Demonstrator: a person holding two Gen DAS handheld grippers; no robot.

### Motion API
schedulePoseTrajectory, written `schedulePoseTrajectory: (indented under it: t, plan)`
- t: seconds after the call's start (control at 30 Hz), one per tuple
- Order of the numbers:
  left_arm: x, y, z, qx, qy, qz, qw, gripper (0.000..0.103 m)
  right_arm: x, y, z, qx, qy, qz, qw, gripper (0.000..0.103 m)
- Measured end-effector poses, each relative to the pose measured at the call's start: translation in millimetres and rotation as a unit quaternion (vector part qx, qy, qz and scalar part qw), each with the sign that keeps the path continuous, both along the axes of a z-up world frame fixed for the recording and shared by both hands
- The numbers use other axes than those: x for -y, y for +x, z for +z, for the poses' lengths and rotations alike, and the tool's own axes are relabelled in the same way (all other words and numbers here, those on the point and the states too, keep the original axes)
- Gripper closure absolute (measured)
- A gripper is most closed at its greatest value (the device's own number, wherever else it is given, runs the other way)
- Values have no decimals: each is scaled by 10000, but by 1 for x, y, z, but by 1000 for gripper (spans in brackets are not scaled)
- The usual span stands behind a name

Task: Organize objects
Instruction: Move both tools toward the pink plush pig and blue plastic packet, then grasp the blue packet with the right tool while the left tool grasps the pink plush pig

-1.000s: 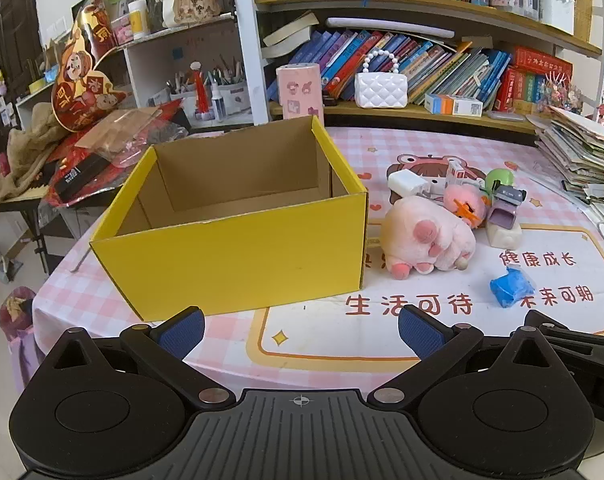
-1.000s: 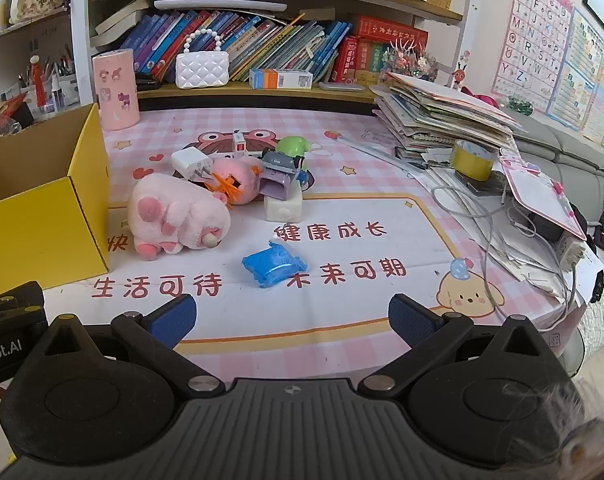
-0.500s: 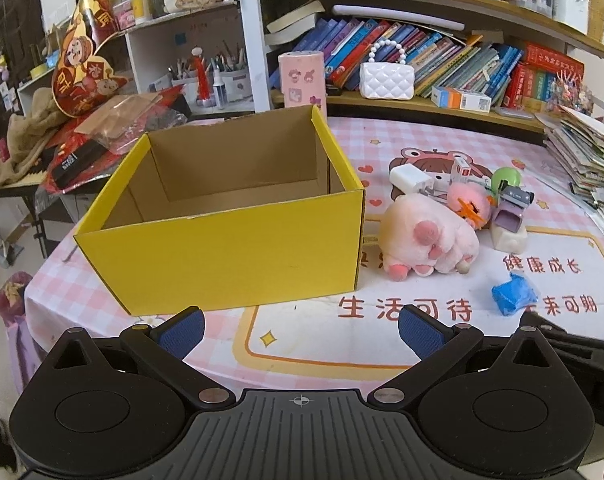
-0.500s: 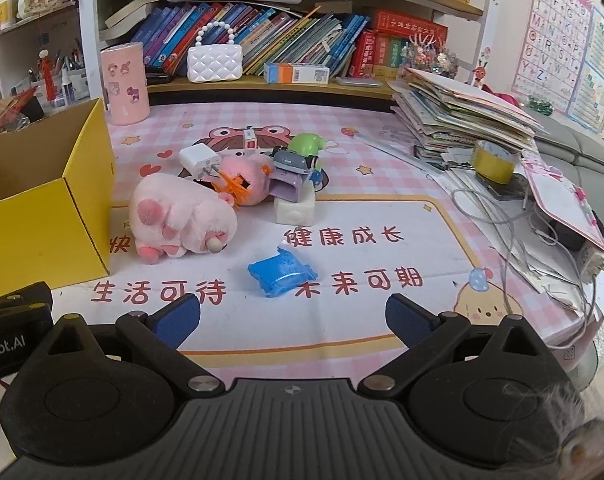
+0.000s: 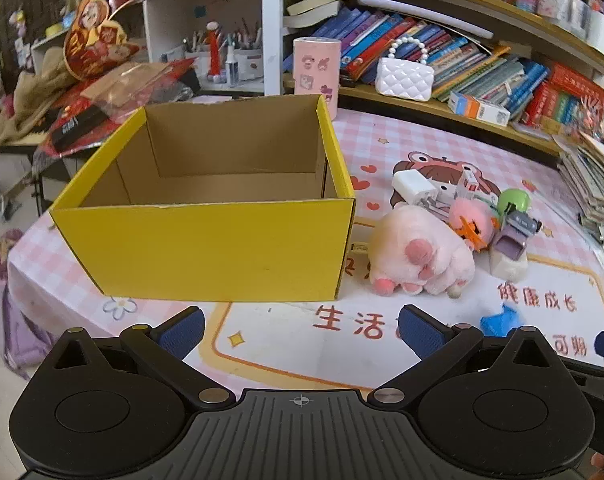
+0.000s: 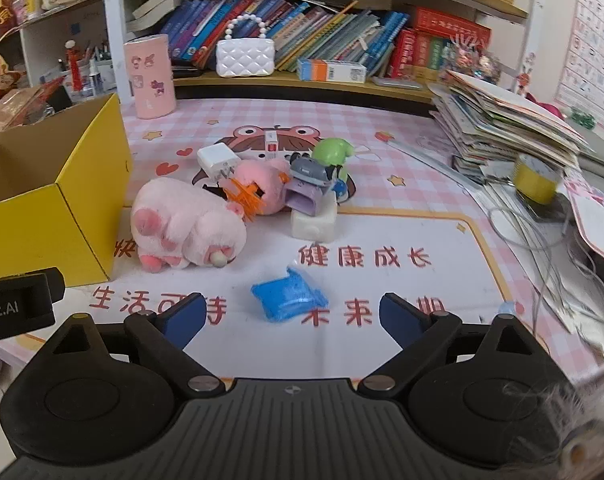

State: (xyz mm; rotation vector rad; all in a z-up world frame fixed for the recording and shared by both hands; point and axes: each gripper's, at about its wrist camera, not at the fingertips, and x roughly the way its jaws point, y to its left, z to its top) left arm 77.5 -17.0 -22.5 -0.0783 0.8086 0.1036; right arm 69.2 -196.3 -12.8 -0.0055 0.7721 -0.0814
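My left gripper stands wide, its blue pads apart with nothing between them, over the near edge of the table, just in front of the yellow cardboard box. The box sits open-topped on the pink checked cloth, and what I can see of its brown inside holds nothing. My right gripper is also wide but its jaws are closing; the pads press on nothing, and the crumpled blue packet lies on the mat just ahead of them, between the two fingertips as that camera sees it, not touched.

Just beside the box's right wall lies the pink plush paw, toe pads toward me. Behind it, touching or nearly so, is a small heap: a white charger plug, a pink fluffy toy with orange spikes, a grey and lilac toy resting on a white block, and a green round toy at the back. A pink cylinder stands upright at the far edge of the table, below the bookshelf, where a white quilted handbag sits. A stack of papers lies at the right
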Motion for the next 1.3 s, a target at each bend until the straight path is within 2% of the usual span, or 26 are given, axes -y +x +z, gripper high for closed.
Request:
schedulePoseTrajectory:
  t: [0.07,0.43,0.7,1.0,1.1,1.17,1.2,1.23,1.3]
  plan:
    - [3,3,-1,-1,-46,107,9999,0,4,6,-1,-15,32,139,9999,16]
    - [29,22,-9,-170,-155,423,9988,0,30,35,-11,-115,132,912,9957,22]
    - [38,26,-13,-221,-179,684,9973,0,44,52,-22,-294,201,1119,9931,22]
    - [42,30,-12,-221,-166,851,9960,0,37,69,-40,-624,290,1577,9851,23]
    - [44,31,-10,-151,-233,838,9961,0,33,76,-49,-840,274,1660,9822,30]
    - [47,33,-11,-130,-266,805,9963,0,33,80,-55,-961,284,1692,9805,45]
    - [50,34,-11,-123,-290,778,9965,0,34,83,-57,-1026,269,1690,9799,49]
    - [52,35,-11,-112,-322,743,9967,0,35,82,-58,-951,219,1704,9805,60]
    - [57,39,-11,-60,-433,632,9970,1,41,86,-56,-892,274,1732,9805,64]
